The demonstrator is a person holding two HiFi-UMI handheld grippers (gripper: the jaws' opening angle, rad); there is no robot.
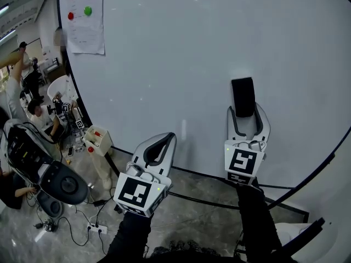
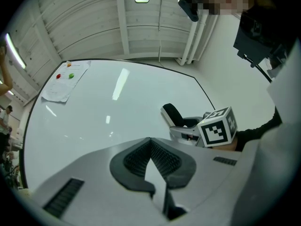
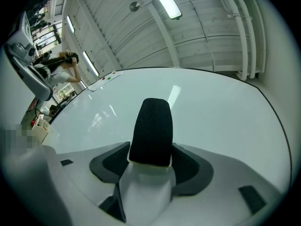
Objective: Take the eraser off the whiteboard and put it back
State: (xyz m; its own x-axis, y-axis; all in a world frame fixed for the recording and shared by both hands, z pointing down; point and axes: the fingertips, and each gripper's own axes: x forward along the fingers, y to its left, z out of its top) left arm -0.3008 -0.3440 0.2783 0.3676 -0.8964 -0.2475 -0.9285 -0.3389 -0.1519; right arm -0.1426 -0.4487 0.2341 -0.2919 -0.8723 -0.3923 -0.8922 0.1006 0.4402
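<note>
The eraser (image 1: 243,96), black felt on a white body, is clamped between the jaws of my right gripper (image 1: 245,110) and points up at the whiteboard (image 1: 181,59). In the right gripper view the eraser (image 3: 151,130) stands upright out of the gripper (image 3: 150,150) in front of the board; whether it touches the board I cannot tell. My left gripper (image 1: 170,137) hangs lower and to the left, shut with nothing in it. Its closed tips (image 2: 150,141) show in the left gripper view, with the eraser (image 2: 171,113) off to the right.
A paper sheet (image 1: 83,18) with coloured magnets is stuck at the board's top left. Left of the board are people (image 1: 33,111), a small stand with a white box (image 1: 96,139), a dark machine (image 1: 49,171) and a power strip (image 1: 94,229) on the floor.
</note>
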